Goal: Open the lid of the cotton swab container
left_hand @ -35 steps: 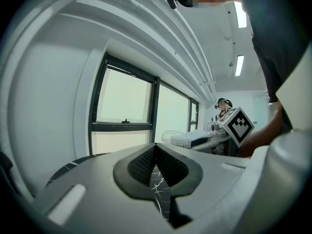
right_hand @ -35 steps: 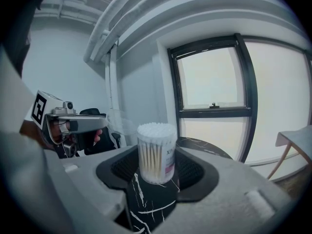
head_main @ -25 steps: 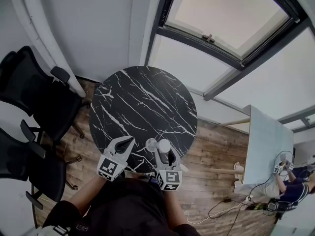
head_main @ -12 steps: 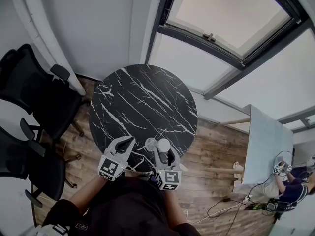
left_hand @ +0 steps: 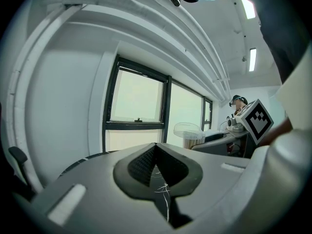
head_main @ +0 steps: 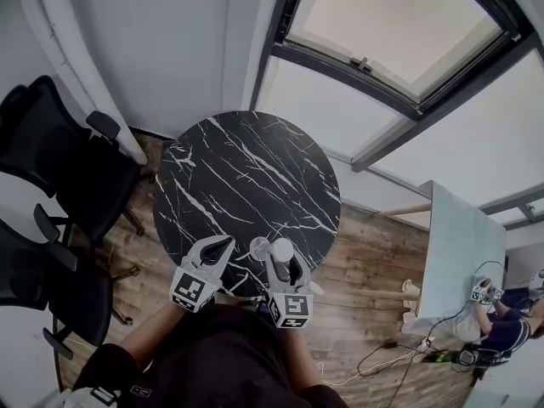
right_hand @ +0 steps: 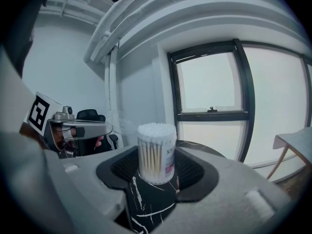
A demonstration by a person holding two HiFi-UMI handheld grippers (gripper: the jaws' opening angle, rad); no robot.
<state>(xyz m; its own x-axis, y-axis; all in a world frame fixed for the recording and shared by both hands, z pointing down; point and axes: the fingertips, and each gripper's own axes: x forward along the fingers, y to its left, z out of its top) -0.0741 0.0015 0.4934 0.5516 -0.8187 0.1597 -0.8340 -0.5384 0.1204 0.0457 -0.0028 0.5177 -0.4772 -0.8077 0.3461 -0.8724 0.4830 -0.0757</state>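
Both forearms (head_main: 149, 334) reach up from the bottom edge, tools side by side at the near rim of the black marble counter (head_main: 246, 168). The left tool (head_main: 224, 245) is closed and empty. The right tool (head_main: 286, 264) clamps the upright cotton swab container (right_hand: 156, 150), with its clear lid (head_main: 260, 246) off, just left of it.

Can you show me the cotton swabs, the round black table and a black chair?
cotton swab container (right_hand: 156, 152): right gripper view, on its clear side wall.
round black table (head_main: 246, 177): head view, on the bare marble top.
black chair (head_main: 64, 164): head view, on its dark upholstery.
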